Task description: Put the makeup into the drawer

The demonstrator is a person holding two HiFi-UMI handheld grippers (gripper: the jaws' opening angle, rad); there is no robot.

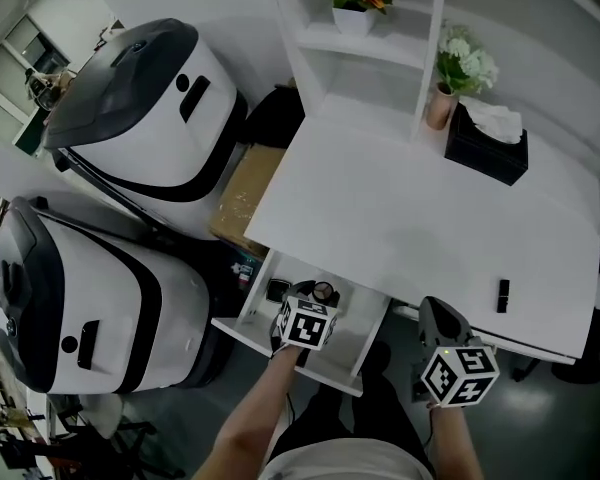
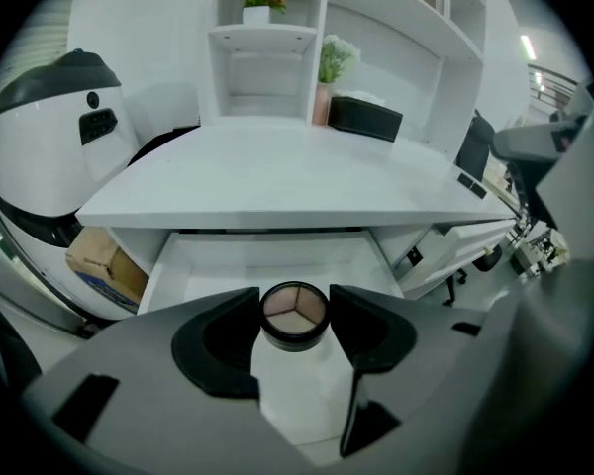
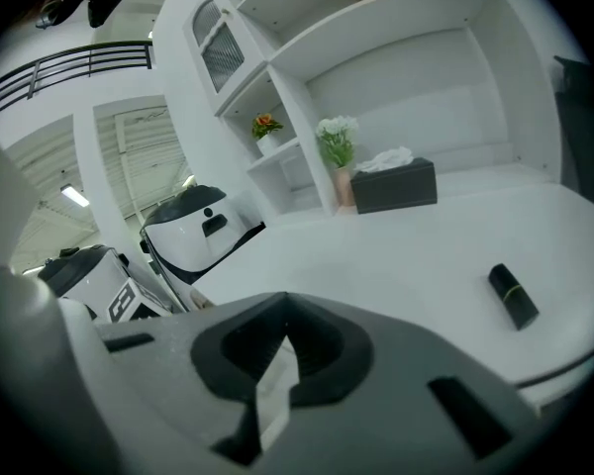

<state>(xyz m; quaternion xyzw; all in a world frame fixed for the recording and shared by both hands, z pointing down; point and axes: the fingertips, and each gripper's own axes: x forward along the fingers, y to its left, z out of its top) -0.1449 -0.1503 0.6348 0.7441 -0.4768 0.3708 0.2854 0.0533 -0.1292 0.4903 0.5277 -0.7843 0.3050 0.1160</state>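
Note:
My left gripper (image 1: 320,298) is shut on a round black compact (image 2: 295,315) with beige powders, its pads pressing on both sides. It hangs over the open white drawer (image 2: 198,265), which is pulled out under the desk's front left (image 1: 248,318). The compact (image 1: 325,291) shows just ahead of the marker cube. A small dark item (image 1: 277,290) lies at the drawer's left. My right gripper (image 1: 438,316) is at the desk's front edge, and its jaws (image 3: 277,349) stand closed with nothing in them. A short black tube (image 1: 503,295) lies on the desk near its front right (image 3: 513,296).
On the white desk (image 1: 410,218) stand a black tissue box (image 1: 487,143) and a pink vase with white flowers (image 1: 442,103), with shelves behind. Two large white-and-black machines (image 1: 140,108) and a cardboard box (image 1: 245,198) stand left of the desk.

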